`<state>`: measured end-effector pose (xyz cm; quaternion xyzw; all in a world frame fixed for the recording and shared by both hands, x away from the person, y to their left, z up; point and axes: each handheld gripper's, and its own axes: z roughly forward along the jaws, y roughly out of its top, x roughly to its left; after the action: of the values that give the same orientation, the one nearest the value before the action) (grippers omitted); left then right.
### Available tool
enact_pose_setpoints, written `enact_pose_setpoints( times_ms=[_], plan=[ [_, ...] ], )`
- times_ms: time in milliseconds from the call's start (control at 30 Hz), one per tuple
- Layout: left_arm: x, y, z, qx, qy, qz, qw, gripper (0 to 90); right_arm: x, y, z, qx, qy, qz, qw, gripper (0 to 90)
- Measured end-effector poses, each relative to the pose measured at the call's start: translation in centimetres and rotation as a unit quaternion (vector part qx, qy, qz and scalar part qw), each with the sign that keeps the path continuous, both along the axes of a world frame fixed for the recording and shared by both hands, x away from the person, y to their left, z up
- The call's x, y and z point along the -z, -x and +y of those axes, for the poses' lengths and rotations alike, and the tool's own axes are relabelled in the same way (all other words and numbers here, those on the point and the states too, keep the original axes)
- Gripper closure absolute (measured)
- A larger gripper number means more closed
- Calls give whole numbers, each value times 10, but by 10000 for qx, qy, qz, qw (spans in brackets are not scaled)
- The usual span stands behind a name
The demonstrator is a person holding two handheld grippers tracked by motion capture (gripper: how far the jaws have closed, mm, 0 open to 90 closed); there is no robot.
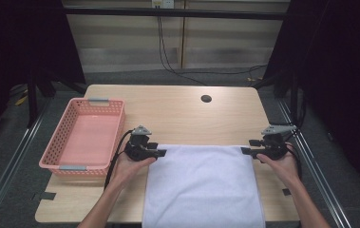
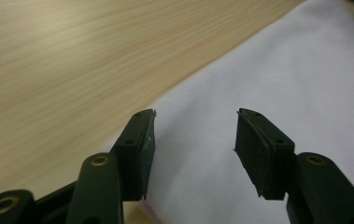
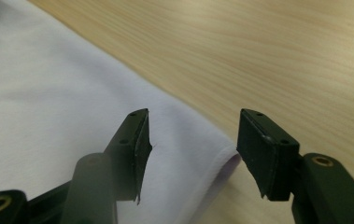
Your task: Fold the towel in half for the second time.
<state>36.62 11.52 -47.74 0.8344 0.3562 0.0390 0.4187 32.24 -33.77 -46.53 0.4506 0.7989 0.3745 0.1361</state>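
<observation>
White rectangular cloth (image 1: 201, 185) spread flat on pale wooden table (image 1: 177, 109), near edge draped over the front. Left gripper (image 1: 161, 153) at far left corner, jaws parted, nothing pinched. Right gripper (image 1: 245, 151) at far right corner, jaws likewise apart, empty. Pink perforated plastic basket (image 1: 59, 137) to the left.

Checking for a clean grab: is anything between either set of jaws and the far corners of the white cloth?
Nothing visible. The left gripper and right gripper stand open at the white cloth's far corners, with only bare table around.
</observation>
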Motion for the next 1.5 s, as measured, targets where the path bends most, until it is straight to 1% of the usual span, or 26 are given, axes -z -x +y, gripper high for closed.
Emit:
enact_pose_setpoints(
  times_ms=[33,100,133,167,200,300,333,367,400,467,533,567,600,667,700,733,767,867,933,1033,1067,1200,1300,1400,1467,1500],
  plan=[
    [2,-3,0,-34,53,43,10000,449,5,-7,-1,24,94,29,9999,433],
    [7,-8,0,-84,-110,-9,9999,422,12,-15,-1,79,193,153,9997,419],
    [9,-10,2,-126,-179,-5,9998,418,16,-19,-1,62,160,176,9997,419],
    [11,-12,3,-205,-121,10,9997,407,19,-21,-1,52,183,224,9996,411],
    [14,-15,5,-305,-111,49,9995,398,21,-23,-1,54,204,214,9995,414],
    [21,-21,9,-353,-191,240,9989,396,27,-26,2,-11,209,311,9993,420],
    [24,-22,12,-363,-126,287,9988,396,28,-26,3,-37,204,339,9992,425],
    [25,-21,14,-423,-91,268,9987,406,29,-25,3,-23,255,373,9990,427],
    [25,-22,14,-394,-97,240,9989,409,30,-25,3,-51,217,389,9990,436],
    [25,-22,15,-350,-157,180,9991,412,31,-25,3,-33,279,360,9990,445],
    [26,-22,15,-232,-94,189,9995,445,33,-26,4,-62,270,422,9987,463],
    [26,-22,14,-187,-86,187,9996,492,34,-27,3,-45,200,402,9990,478],
    [26,-22,14,-54,-62,223,9997,577,34,-27,3,-40,176,422,9989,540],
    [27,-21,12,110,0,301,9995,741,33,-26,4,-218,104,459,9987,675],
    [27,-21,12,81,43,296,9995,809,32,-25,5,-295,65,417,9987,748],
    [24,-21,13,86,91,240,9996,829,29,-24,6,-275,73,316,9991,799],
    [22,-21,14,97,159,227,9996,833,26,-24,3,-267,-82,297,9992,823],
    [5,-23,15,-2,348,88,9994,836,15,-28,-6,-200,-385,143,9990,843],
    [-6,-25,15,-61,440,-66,9990,836,6,-31,-10,-148,-517,33,9985,845],
    [-22,-33,13,-91,540,-223,9983,836,-10,-37,-11,-39,-563,-148,9983,846],
    [-29,-37,13,-118,518,-333,9980,836,-14,-40,-12,-16,-584,-190,9981,846],
    [-49,-52,13,-249,791,-559,9950,836,-34,-54,-17,171,-644,-382,9970,848],
    [-61,-59,10,-262,747,-716,9943,836,-48,-64,-20,289,-693,-519,9958,849],
    [-69,-57,10,-314,791,-848,9928,835,-60,-70,-21,373,-751,-679,9942,849],
    [-72,-49,11,-262,904,-882,9916,834,-65,-68,-22,352,-910,-785,9921,849],
    [-73,-43,13,-183,875,-925,9917,834,-66,-64,-22,315,-970,-808,9915,849]
  ],
)
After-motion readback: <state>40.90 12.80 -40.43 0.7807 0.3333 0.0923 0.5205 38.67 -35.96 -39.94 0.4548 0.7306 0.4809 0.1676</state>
